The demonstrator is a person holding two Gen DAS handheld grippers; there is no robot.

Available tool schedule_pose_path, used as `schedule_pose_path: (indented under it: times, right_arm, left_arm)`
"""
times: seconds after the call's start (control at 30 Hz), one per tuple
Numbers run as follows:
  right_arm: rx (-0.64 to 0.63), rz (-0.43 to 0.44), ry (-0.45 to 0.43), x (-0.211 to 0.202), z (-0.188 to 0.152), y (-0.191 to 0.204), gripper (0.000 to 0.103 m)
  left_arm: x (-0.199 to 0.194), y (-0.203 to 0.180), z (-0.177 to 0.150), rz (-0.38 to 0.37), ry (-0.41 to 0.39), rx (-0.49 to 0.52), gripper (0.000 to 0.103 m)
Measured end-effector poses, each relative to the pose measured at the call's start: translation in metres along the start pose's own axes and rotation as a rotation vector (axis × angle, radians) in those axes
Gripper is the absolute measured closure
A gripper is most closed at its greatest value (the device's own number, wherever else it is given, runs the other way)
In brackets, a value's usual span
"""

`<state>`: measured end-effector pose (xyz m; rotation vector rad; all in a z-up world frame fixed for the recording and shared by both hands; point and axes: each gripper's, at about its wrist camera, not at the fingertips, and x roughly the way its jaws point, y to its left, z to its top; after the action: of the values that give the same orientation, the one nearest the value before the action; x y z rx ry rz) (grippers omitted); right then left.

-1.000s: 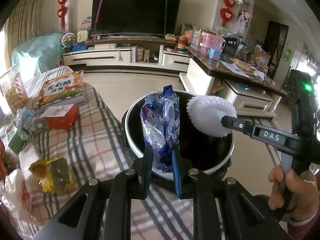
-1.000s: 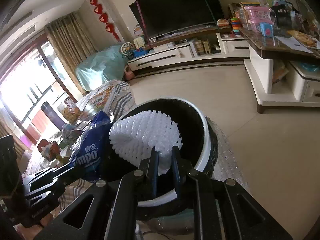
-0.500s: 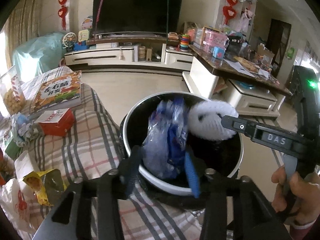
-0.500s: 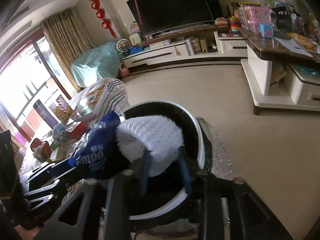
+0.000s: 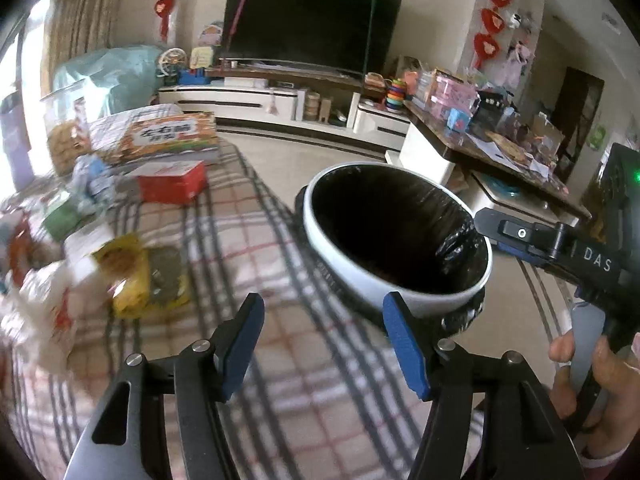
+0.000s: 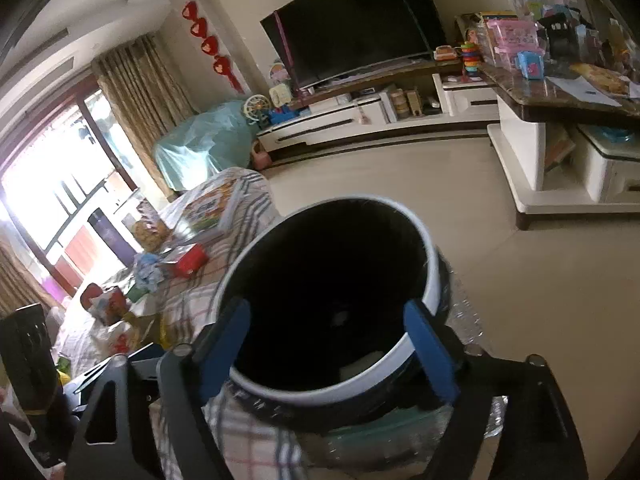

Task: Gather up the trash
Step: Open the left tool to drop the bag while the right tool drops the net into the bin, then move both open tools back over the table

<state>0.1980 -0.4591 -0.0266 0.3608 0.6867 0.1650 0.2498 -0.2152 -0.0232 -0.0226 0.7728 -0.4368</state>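
Your right claw (image 5: 486, 222) reads "DAS" on its side and hangs over the one trash bin (image 5: 348, 276), jaws opening with nothing between them. Your left claw (image 5: 324, 344) is opening too, empty, above the plaid tabletop (image 5: 256, 264), near a yellow wrapper (image 5: 132, 280) and one red box (image 5: 172, 182)

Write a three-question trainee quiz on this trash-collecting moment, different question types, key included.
1. True or false: the left gripper has a wrapper between its fingers.
2. What lines the white-rimmed bin? A) black bag B) newspaper C) nothing
3. Fill in: the yellow wrapper lies on the ____ plaid cloth, left of the bin.

Key: 1 false, both grippers' jaws are opening with nothing between them, the right gripper too; 2 A; 3 checked.
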Motion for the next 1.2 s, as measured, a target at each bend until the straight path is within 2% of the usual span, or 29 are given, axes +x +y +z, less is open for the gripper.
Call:
schedule_pose_path:
  times: [0.13,0.37,0.87,1.0,1.2]
  right_arm:
    - [-0.004,0.031,0.009,-0.002,-0.014,0.016,0.012]
    - [-0.023,0.084,0.036,-0.001,-0.039,0.047,0.009]
    - [-0.094,0.181,0.113,0.017,-0.074,0.112,0.009]
    - [-0.117,0.197,0.13,0.023,-0.079,0.126,0.009]
    - [-0.167,0.214,0.14,0.035,-0.079,0.148,0.009]
  left_arm:
    - [-0.025,0.011,-0.019,0.033,-0.021,-0.004,0.041]
    - [-0.064,0.041,-0.049,0.081,-0.036,-0.076,0.04]
    - [-0.127,0.092,-0.091,0.194,-0.051,-0.225,0.04]
    - [-0.131,0.097,-0.089,0.214,-0.05,-0.245,0.04]
    - [-0.137,0.106,-0.085,0.23,-0.06,-0.261,0.028]
